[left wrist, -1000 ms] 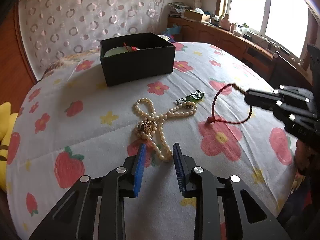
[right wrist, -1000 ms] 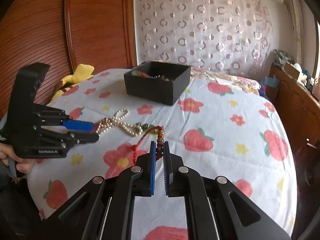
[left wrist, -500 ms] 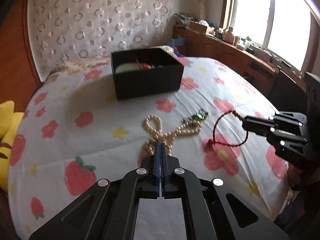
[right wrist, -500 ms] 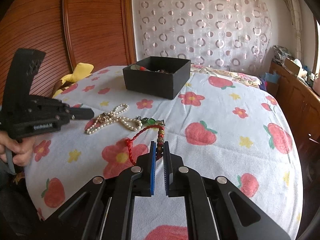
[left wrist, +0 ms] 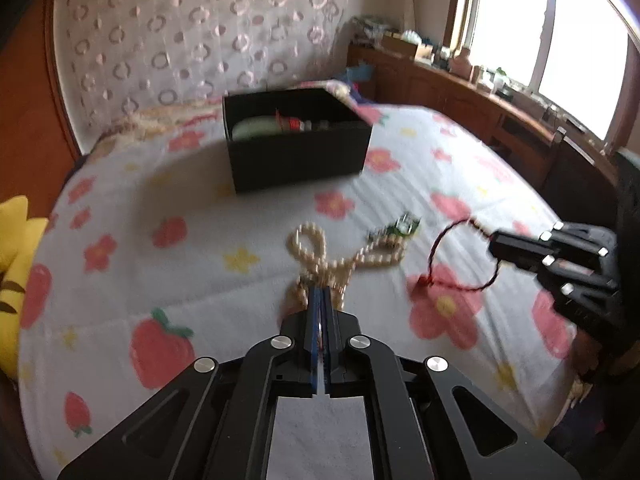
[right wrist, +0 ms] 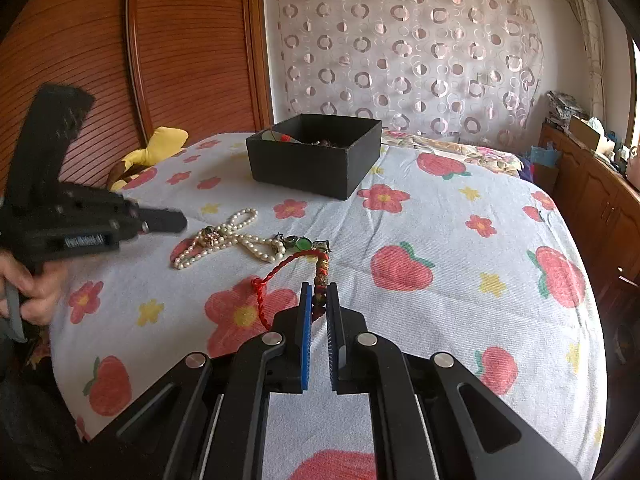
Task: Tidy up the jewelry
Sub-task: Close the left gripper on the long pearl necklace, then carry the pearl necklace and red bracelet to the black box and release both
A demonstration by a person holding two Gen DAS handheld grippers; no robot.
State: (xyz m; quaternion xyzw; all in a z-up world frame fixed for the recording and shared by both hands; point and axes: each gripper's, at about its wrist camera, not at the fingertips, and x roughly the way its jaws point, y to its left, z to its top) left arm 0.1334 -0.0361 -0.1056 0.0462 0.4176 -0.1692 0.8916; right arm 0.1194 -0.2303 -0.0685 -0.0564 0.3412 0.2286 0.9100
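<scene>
A pearl necklace (left wrist: 320, 252) lies on the flowered cloth, also in the right wrist view (right wrist: 224, 240). My left gripper (left wrist: 320, 300) is shut just short of its near end; in the right wrist view its tip (right wrist: 176, 220) is clear of the pearls. My right gripper (right wrist: 318, 300) is shut on the beaded part of a red cord bracelet (right wrist: 280, 268), whose loop (left wrist: 460, 256) hangs to the cloth. A green pendant piece (right wrist: 302, 242) lies beside the pearls. A black box (left wrist: 296, 140) with jewelry inside stands farther back.
A yellow cushion (right wrist: 160, 144) lies at the table's left edge. A wooden cabinet (right wrist: 592, 192) runs along the right wall under a window. A patterned curtain (right wrist: 400, 48) hangs behind the box.
My left gripper closed from open, empty, and drew back above the pearls' near end. My right gripper kept hold of the red bracelet and lifted slightly.
</scene>
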